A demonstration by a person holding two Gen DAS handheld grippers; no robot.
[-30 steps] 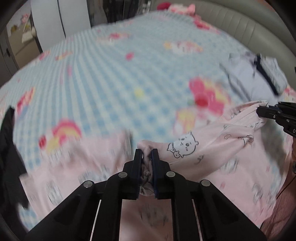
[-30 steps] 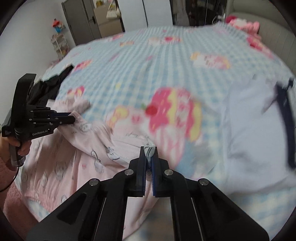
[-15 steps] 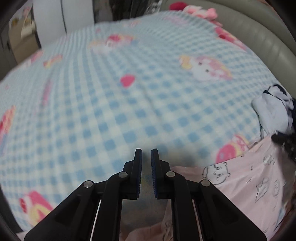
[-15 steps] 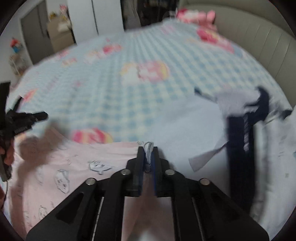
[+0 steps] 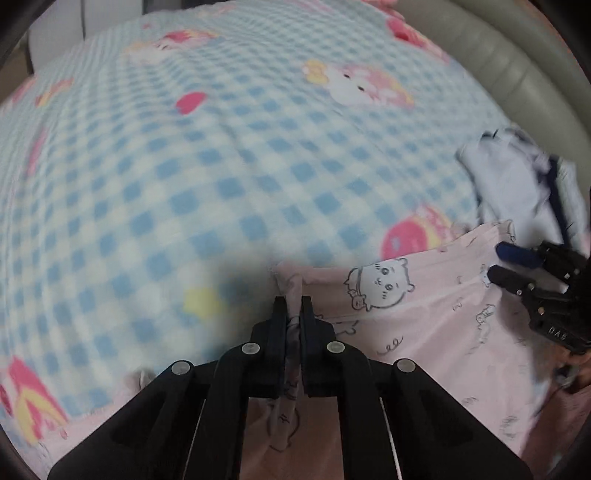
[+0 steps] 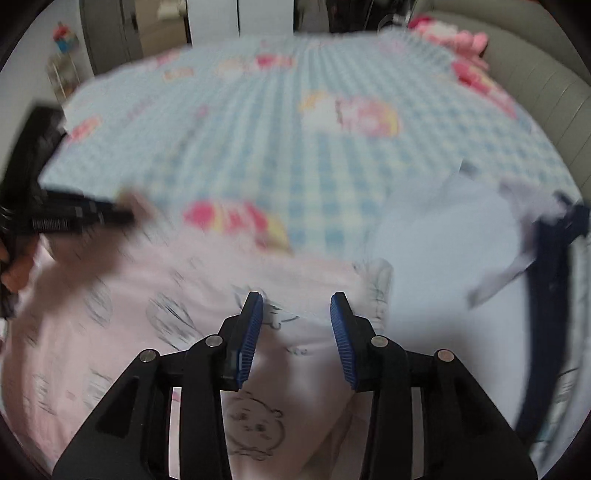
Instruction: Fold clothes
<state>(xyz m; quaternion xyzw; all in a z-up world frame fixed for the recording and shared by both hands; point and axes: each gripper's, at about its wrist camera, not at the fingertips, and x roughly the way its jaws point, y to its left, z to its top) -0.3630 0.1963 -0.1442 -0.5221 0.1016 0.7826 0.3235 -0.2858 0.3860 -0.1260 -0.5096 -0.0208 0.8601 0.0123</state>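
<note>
A pink garment point(image 5: 424, 325) printed with small cartoon animals lies at the near edge of the bed. In the left wrist view my left gripper point(image 5: 293, 306) is shut on a bunched corner of this pink cloth, which hangs down between its fingers. In the right wrist view my right gripper point(image 6: 296, 306) hovers over the pink garment point(image 6: 166, 314); its jaws are opening and the blue pads press on nothing. That same right gripper point(image 5: 498, 262) shows at the right of the left wrist view, above the garment's far corner. The left gripper point(image 6: 122, 216) appears blurred at the left of the right wrist view.
The bed carries a blue-and-white checked blanket point(image 5: 221, 166) with pink cartoon prints. A pale blue garment with dark navy trim point(image 6: 461, 258) lies to the right of the pink one. A padded headboard point(image 5: 498, 62) runs along the right. Cupboards point(image 6: 122, 33) stand beyond the bed.
Both grippers carried the pink cloth forward and down over the bed. The right gripper, shut on a corner before, has let it go and opened. The left stays on its corner.
</note>
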